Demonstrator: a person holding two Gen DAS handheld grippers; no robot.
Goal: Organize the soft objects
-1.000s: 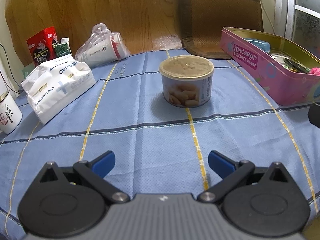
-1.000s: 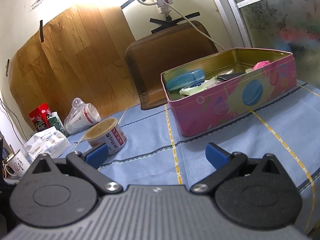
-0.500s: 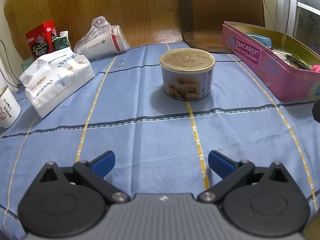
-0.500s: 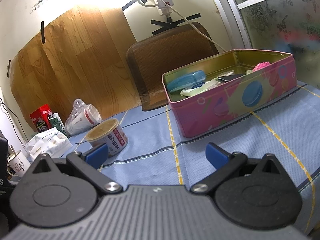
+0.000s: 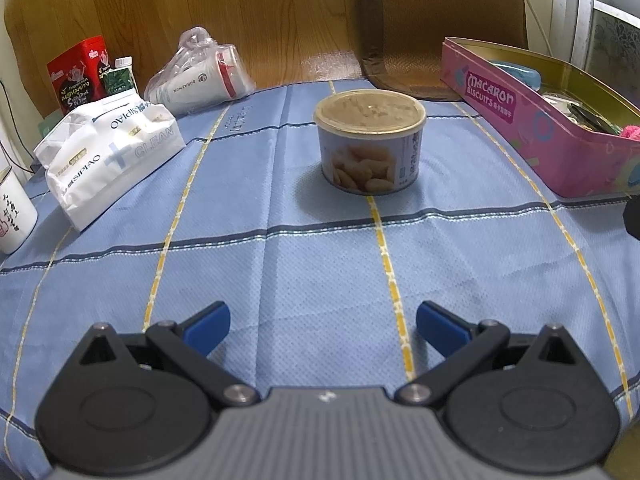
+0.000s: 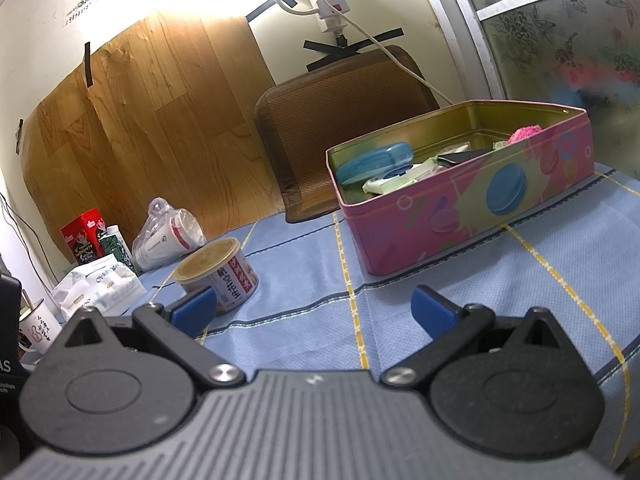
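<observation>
The left gripper (image 5: 323, 330) is held low over the near part of the blue checked tablecloth (image 5: 280, 272), its blue fingers (image 5: 206, 328) spread wide with nothing between them. Straight ahead, toward the middle of the cloth, a lidded can (image 5: 370, 146) stands upright with bare cloth in between. Near the left edge a white tissue pack (image 5: 108, 152) lies, with a white mug (image 5: 14, 216) beside it at the edge and bagged paper cups (image 5: 200, 76) at the far edge. The right gripper (image 6: 316, 308) is likewise spread and empty. Along the right edge sits the open pink biscuit tin (image 6: 472, 216). Only the right wrist view looks fully into it: a blue case (image 6: 374, 162), white packets (image 6: 400, 180) and a pink fluffy object (image 6: 524, 133) are seen inside.
</observation>
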